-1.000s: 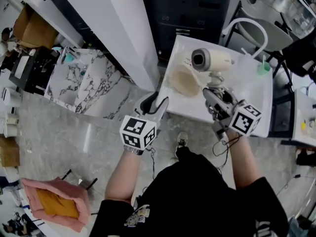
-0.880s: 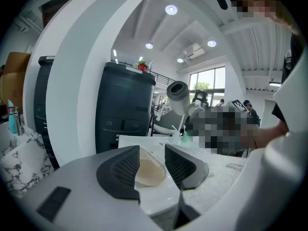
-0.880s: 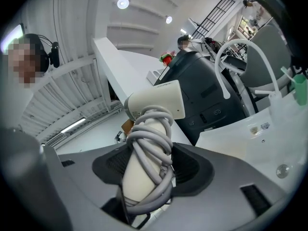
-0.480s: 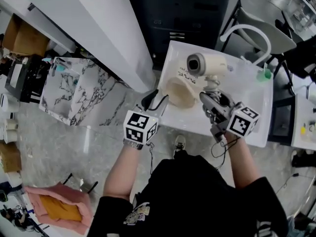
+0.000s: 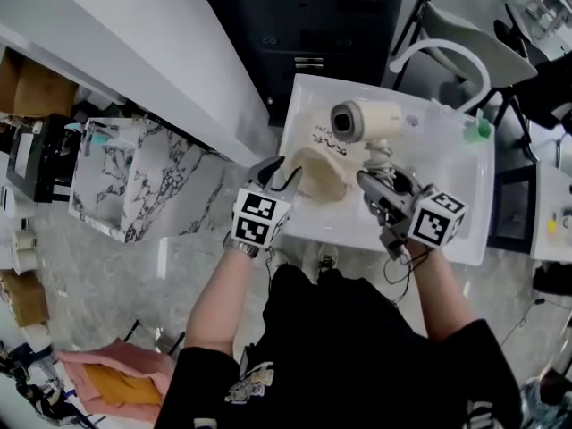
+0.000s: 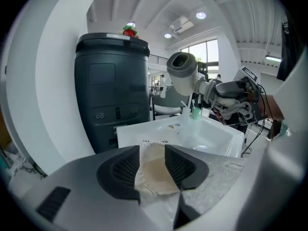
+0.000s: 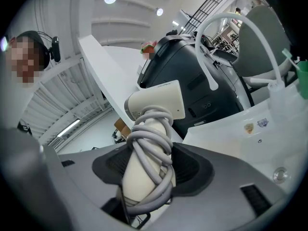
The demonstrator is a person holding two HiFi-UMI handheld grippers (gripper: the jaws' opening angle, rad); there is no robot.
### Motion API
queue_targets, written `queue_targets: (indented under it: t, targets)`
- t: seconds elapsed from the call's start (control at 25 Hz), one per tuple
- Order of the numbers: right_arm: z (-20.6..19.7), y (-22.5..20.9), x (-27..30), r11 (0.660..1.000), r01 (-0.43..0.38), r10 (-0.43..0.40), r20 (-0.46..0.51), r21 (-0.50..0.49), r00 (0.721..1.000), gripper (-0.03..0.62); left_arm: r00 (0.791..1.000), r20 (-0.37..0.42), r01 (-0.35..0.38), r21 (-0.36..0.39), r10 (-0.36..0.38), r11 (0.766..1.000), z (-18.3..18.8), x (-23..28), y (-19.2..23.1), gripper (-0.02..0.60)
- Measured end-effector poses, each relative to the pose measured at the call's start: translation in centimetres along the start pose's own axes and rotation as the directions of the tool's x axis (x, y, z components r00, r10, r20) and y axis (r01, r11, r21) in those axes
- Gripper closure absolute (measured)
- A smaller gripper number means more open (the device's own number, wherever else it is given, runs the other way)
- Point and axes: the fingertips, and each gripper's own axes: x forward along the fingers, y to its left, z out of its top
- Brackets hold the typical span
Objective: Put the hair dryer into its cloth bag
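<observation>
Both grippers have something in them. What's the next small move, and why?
Probably lift the left gripper a little, to pull the cloth bag open toward the hair dryer. Its jaws pinch the bag's edge, and the bag lies slack on the white table. The right gripper clamps the dryer's cord-wrapped handle, holding it upright beside the bag, not yet in it.

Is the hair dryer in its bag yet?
Not yet. Done: the cord is wound up. In hand: the right gripper clamps the hair dryer, and the left gripper pinches the cloth bag. Left: slide the dryer inside.
</observation>
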Motion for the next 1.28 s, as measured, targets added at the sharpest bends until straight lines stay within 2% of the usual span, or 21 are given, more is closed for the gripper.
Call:
queue_targets:
  t: [0.24,0.48,0.68,1.04,1.28]
  targets:
    - [-0.9,-1.0,-0.2,0.999,0.032,-0.032,-0.009,0.024,0.999,0.349,0.998,-0.046,0.034,0.029,-0.032,0.999,-0.6,2.6,0.9,0.429]
    - [-2.5,-0.9,0.1,0.994,0.087,-0.088,0.009,0.066,0.996,0.350,0.989,-0.102,0.120,0.092,-0.110,0.989,-1.4,4.9,1.7,0.428]
    - [-3.3,-0.7,0.3,0.985,0.139,-0.143,0.028,0.101,0.989,0.349,0.972,-0.151,0.203,0.151,-0.181,0.967,-1.7,6.6,1.8,0.428]
    - [-6.6,0.1,0.6,0.958,0.229,-0.240,0.043,0.172,0.970,0.350,0.937,-0.210,0.318,0.179,-0.280,0.931,-2.7,8.2,1.8,0.437]
    - [-10.5,0.9,1.1,0.936,0.260,-0.266,-0.006,0.236,0.964,0.350,0.918,-0.230,0.368,0.186,-0.323,0.911,-3.2,8.7,1.6,0.506]
